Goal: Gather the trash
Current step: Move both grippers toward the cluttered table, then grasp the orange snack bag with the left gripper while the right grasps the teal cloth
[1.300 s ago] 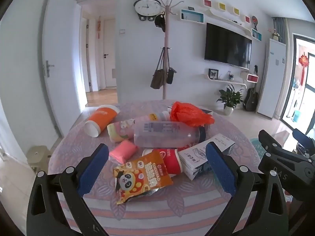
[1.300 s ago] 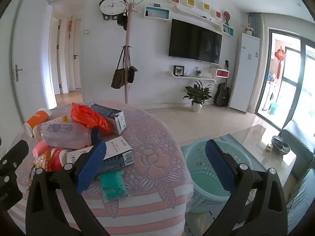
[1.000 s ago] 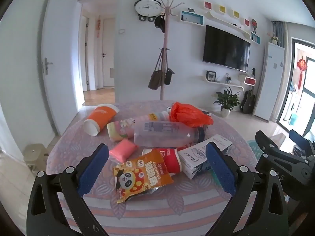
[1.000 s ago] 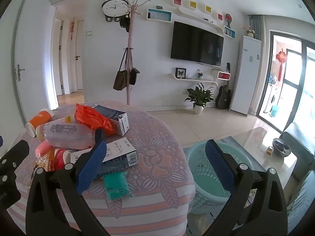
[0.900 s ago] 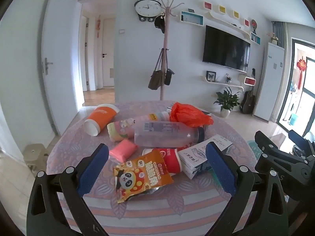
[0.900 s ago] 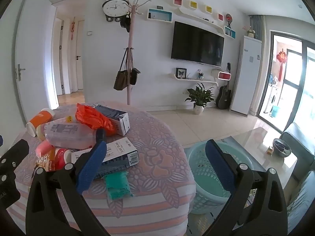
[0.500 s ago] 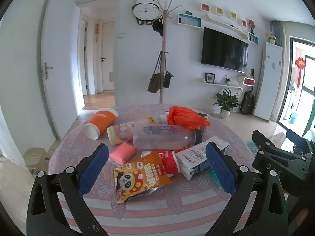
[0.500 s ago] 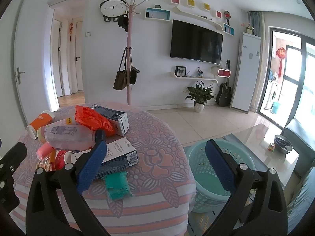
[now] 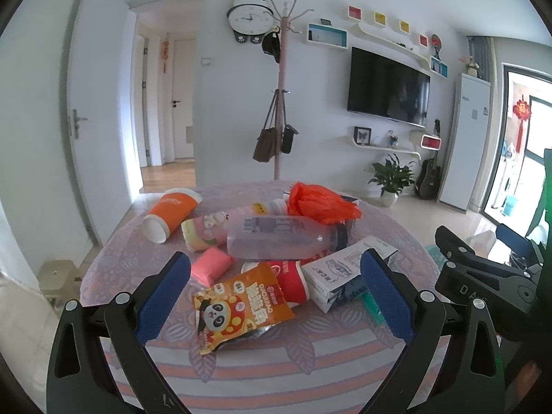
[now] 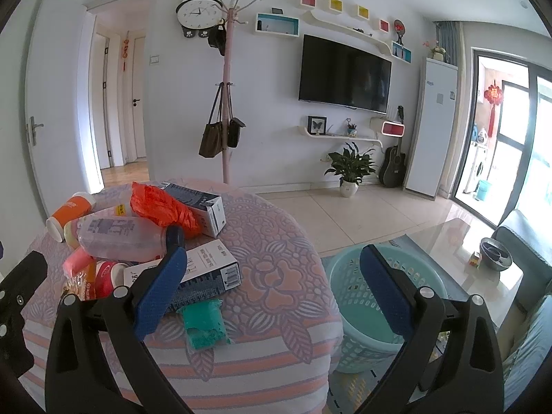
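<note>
Trash lies in a pile on the round table (image 9: 241,369). An orange panda snack bag (image 9: 241,307) is nearest, then a red cup (image 9: 289,277), a pink block (image 9: 210,265), a white carton (image 9: 348,269), a clear bottle (image 9: 283,238), an orange cup (image 9: 170,214) and an orange plastic bag (image 9: 321,201). My left gripper (image 9: 276,293) is open and empty, just short of the snack bag. My right gripper (image 10: 272,284) is open and empty, over the table's right edge. A green wrapper (image 10: 203,324) lies by its left finger. A teal basket (image 10: 376,307) stands on the floor below.
A second dark carton (image 10: 203,207) lies behind the orange bag. A coat stand (image 9: 281,103) with bags stands beyond the table. A glass coffee table (image 10: 483,258) and a sofa (image 10: 528,238) are at the right. A small stool (image 9: 57,276) sits on the floor at the left.
Both grippers have drifted slightly with little change in view. Both stay open and empty. Nothing on the table has moved.
</note>
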Tool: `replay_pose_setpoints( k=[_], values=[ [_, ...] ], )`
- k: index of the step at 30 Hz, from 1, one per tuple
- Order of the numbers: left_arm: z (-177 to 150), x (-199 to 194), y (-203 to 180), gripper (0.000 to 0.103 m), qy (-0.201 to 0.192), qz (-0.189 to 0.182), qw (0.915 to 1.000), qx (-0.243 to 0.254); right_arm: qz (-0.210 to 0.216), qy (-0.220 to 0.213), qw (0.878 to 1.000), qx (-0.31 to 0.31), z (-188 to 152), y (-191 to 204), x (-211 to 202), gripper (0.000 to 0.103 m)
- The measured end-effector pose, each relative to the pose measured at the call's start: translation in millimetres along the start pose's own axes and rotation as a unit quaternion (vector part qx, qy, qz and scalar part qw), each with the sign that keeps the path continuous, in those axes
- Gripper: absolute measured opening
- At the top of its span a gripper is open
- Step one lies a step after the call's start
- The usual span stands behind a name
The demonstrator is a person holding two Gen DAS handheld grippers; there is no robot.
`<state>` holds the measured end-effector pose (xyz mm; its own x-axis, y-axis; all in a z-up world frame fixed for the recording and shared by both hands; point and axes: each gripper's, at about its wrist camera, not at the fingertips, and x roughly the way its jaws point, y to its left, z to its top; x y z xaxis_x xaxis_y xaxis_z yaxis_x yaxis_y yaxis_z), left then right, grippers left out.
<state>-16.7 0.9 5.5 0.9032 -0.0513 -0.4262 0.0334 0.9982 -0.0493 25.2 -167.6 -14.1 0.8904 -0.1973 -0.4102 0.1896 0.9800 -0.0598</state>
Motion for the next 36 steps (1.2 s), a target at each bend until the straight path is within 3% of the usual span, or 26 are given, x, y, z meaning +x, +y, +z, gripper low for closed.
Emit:
replay_pose_setpoints(
  k=[10,11,12,15,21,23,26,32,36],
  values=[
    [-3.1,5.2,17.3,0.095,0.005,0.003,1.0,-0.005,0.002,-0.008,1.0,-0.01,2.6,-0.3,-0.1,0.09],
    [-3.0,6.4,22.7,0.095,0.006,0.004,1.0,-0.002,0.004,-0.011,1.0,-0.013,2.4,-0.1,0.1,0.087],
    [-3.2,7.4,26.6,0.096,0.005,0.006,1.0,0.004,0.005,-0.015,1.0,-0.015,2.5,0.1,0.0,0.078],
    [-1.2,13.5,47.4,0.096,0.009,0.046,0.9984,0.032,0.011,-0.022,0.999,-0.022,2.7,0.7,2.0,0.062],
    [-6.6,41.5,76.3,0.096,0.075,-0.017,0.9969,0.016,0.053,0.006,0.998,-0.013,-0.2,3.2,20.4,0.061],
    [-16.4,56.4,75.1,0.095,0.11,-0.053,0.9925,0.007,0.065,0.016,0.998,-0.018,-6.4,5.7,26.7,0.061],
    [-32.8,74.8,61.4,0.095,0.142,-0.076,0.9868,0.019,0.066,0.029,0.997,-0.028,-20.1,7.7,32.8,0.062],
    [-50.8,97.4,32.4,0.095,0.172,-0.056,0.9819,0.057,0.114,0.072,0.991,-0.026,-46.1,2.9,44.5,0.062],
    [-53.9,105.3,33.6,0.089,0.188,-0.039,0.9796,0.06,0.133,0.105,0.985,-0.024,-55.7,10.6,59.5,0.068]
  ],
)
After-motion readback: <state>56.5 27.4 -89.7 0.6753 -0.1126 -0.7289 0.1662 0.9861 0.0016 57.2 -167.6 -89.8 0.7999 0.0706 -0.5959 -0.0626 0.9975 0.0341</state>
